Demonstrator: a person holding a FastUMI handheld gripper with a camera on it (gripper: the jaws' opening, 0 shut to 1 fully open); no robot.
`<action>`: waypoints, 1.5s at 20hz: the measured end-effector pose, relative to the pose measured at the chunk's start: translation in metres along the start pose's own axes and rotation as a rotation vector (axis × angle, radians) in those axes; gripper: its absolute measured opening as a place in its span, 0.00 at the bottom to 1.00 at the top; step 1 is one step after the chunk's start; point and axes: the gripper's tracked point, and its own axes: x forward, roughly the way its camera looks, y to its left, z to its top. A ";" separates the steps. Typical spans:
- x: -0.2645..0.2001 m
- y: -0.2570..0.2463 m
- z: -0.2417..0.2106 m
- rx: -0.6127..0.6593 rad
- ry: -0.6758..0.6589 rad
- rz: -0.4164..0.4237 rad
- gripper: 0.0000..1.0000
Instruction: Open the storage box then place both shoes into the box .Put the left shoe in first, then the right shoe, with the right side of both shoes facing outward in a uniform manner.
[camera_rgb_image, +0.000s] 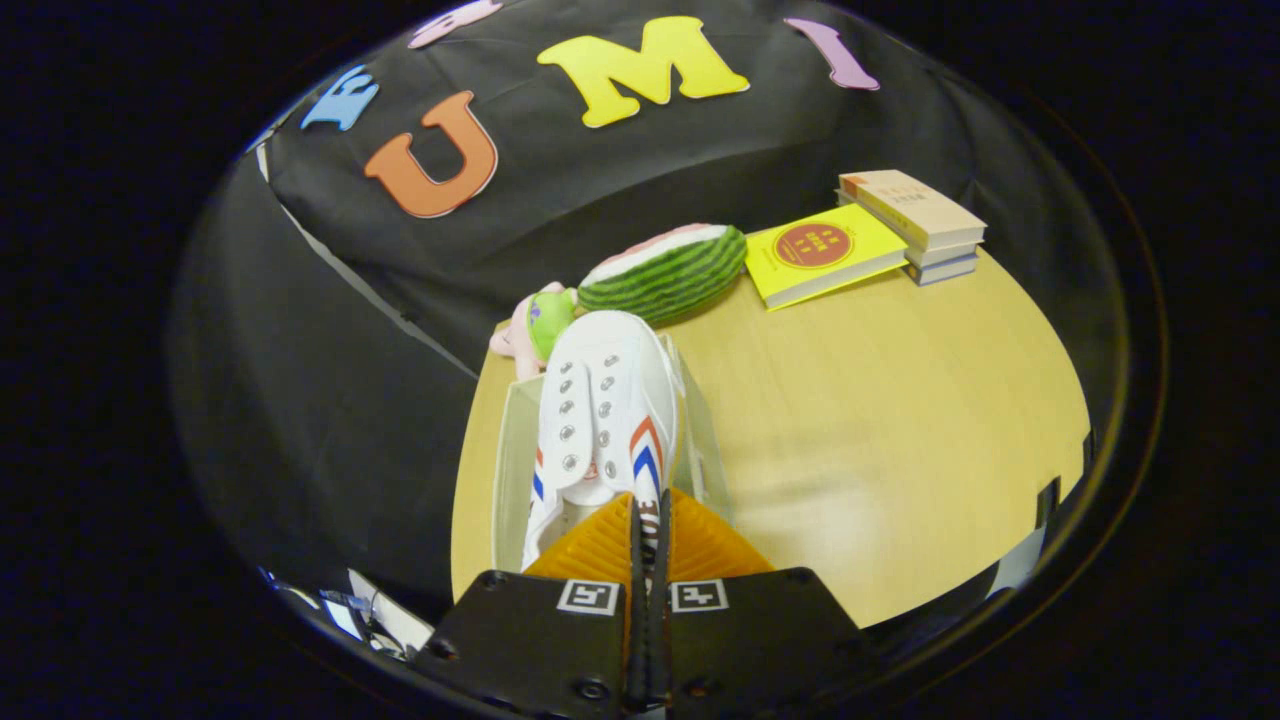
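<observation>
Currently, gripper view. Item one: the jaws of the gripper (648, 530), nearly together and clamped on the heel edge of a white sneaker (605, 420). Item two: that sneaker, with metal eyelets and red and blue side stripes, toe pointing away, hanging over a clear storage box (510, 470) that stands on the wooden surface (880, 430). Item three: a watermelon-slice plush (665, 268) beyond the shoe's toe, with a pink and green soft toy (535, 325) just beside it. Item four: a yellow book (820, 252) lying flat past the plush. Item five: a small stack of books (915, 225) touching the yellow one.
</observation>
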 end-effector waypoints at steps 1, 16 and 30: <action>0.007 -0.001 -0.005 0.000 0.003 -0.004 0.06; -0.022 0.006 0.026 -0.174 -0.265 -0.155 1.00; -0.176 -0.012 0.085 -0.290 -0.694 -0.171 1.00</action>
